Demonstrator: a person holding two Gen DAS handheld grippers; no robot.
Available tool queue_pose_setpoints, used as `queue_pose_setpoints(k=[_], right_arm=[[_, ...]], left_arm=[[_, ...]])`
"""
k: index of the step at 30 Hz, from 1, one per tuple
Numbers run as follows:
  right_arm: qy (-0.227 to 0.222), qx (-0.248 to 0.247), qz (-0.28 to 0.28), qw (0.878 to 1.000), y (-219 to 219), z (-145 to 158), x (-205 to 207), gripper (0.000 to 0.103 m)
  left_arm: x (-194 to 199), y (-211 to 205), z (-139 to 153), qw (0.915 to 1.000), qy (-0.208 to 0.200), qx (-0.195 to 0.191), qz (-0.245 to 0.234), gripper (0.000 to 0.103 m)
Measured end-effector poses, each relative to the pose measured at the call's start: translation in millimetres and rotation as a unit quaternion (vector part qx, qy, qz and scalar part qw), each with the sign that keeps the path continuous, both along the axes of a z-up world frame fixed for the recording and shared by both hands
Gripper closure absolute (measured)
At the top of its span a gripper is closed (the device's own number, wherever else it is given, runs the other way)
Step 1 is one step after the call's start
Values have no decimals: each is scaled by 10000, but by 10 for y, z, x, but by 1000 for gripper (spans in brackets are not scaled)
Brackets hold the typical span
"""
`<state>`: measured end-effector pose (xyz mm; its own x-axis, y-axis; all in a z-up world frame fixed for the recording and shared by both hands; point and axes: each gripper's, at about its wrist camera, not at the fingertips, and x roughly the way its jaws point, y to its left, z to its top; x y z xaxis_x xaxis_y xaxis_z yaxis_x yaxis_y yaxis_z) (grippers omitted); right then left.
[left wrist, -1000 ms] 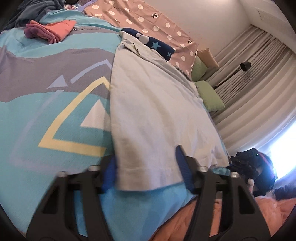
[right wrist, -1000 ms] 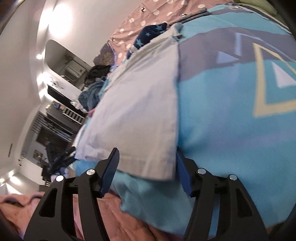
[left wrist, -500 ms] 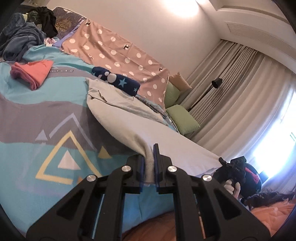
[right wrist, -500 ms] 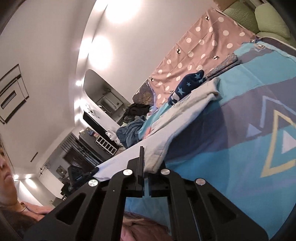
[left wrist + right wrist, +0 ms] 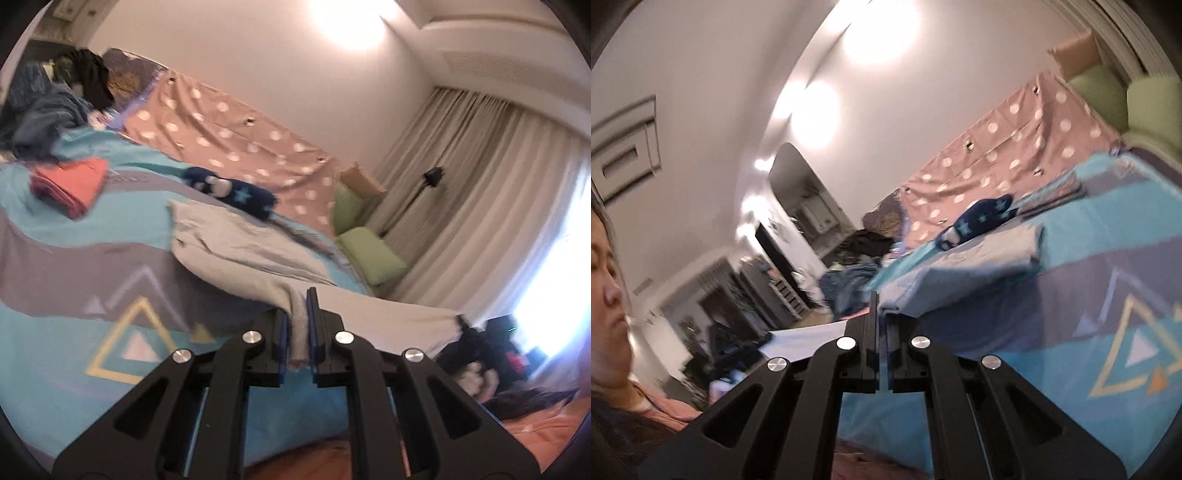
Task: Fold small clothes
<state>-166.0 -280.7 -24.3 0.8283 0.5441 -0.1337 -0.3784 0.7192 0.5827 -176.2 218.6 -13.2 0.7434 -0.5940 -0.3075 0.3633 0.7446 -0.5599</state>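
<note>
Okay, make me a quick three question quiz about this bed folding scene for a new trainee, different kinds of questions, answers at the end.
1. True or false: the left tongs are shut on the pale grey garment.
2. What lies nearest the garment's far end? A) navy star-print item B) folded coral clothes C) green pillow
3. Fill in: the right tongs grip the garment's ____.

Key: 1 true; 2 A; 3 near edge, a corner lifted off the blue patterned bedcover.

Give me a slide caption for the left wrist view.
Left gripper shut on the near hem of a pale grey garment, lifting it off the patterned bedspread.
</note>
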Motion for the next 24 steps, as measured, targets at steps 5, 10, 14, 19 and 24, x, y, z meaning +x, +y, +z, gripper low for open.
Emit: queue_pose_setpoints(k=[5,10,14,19,24], right_arm=[[468,387,-6,9982,-54,-246,376,101],[139,405,125,9990,-67,-99,466,101],[-32,506,85,9987,-118,1,582,101],[-458,686,211,9964,-132,184,579,101],[-1104,567,135,9922,-130,547,275,101]], left_arm=[[328,-27,-207,9990,359,-273,-10,94],[468,-97,-24,9997,73,-186,-102,94],[603,-54,43,9995,-8,-311,26,94],[584,-44,204,9978,-334,-563,-37,94],[253,-75,663,9947,-990,-260,34,94]])
